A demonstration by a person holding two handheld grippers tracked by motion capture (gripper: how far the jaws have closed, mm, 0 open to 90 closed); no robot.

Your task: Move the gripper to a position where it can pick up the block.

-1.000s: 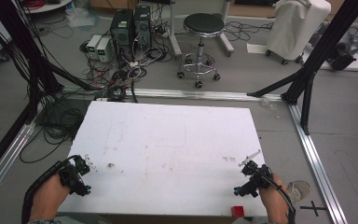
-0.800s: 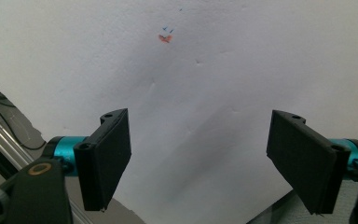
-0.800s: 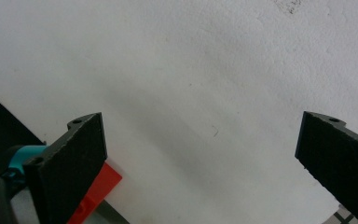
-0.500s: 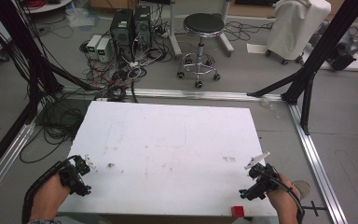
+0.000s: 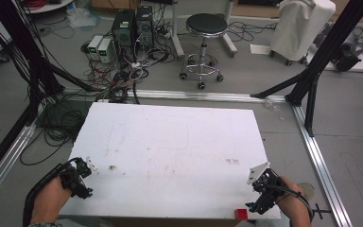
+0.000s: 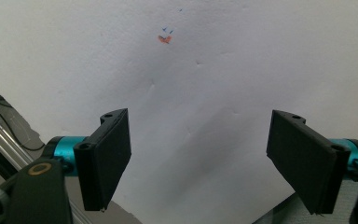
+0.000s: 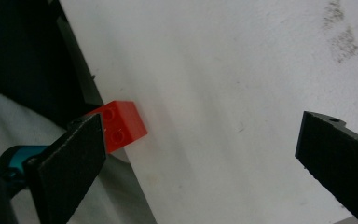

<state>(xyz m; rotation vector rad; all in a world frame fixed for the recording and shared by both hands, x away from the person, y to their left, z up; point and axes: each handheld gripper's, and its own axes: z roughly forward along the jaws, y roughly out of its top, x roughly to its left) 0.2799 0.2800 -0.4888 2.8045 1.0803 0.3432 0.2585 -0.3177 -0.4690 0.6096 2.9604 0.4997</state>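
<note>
1. 1 red brick [image 7: 120,125] sits at the near edge of the white table [image 5: 170,142], at about 5 o'clock on the tabletop in the high view, where it shows as a small red block [image 5: 240,214].
2. It looks like a small, stiff plastic toy brick with studs on top: probably light, hard and slightly slick. A grip across 2 flat opposite side walls seems safest, not over the studs.
3. The right gripper [image 7: 205,154] hovers just beside the brick with its 2 jaws spread wide and nothing between them; the brick lies at about 9 o'clock in the right gripper view.
4. The left gripper [image 6: 200,154], at about 7 o'clock on the table, is also spread wide and empty.
5. Count: 1 brick, 2 grippers, 1 table.
</note>
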